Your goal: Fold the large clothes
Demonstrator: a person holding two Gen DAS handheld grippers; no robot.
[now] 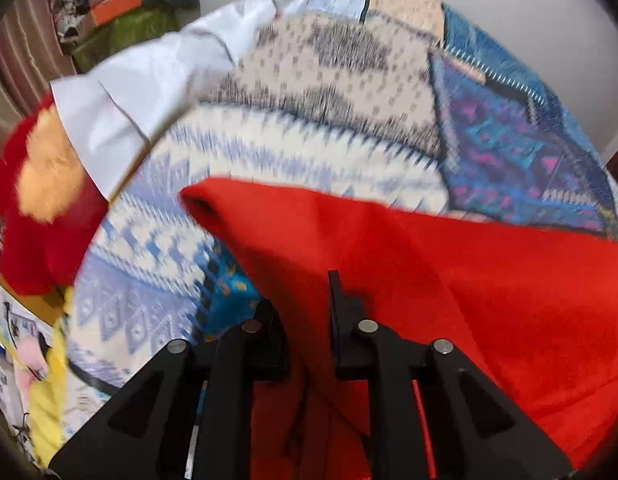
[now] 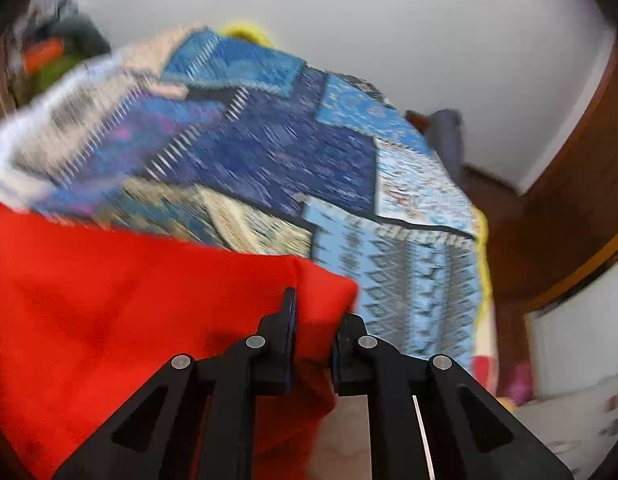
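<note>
Your red cloth (image 1: 449,280) fills the lower frame of both views, draped over the patterned bedspread (image 1: 309,92). Your left gripper (image 1: 305,320) fingers pinch it; your right gripper (image 2: 315,320) fingers clamp its corner.

Both grippers, left (image 1: 309,304) and right (image 2: 315,320), are matte black plastic. Angular linkage arms carry round silver pivot pins.

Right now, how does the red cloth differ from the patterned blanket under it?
The red cloth is plain; the patterned blanket is blue-and-cream patchwork. The red cloth is held up along one edge by the left gripper and right gripper; the blanket lies spread out. Both are large fabrics.
</note>
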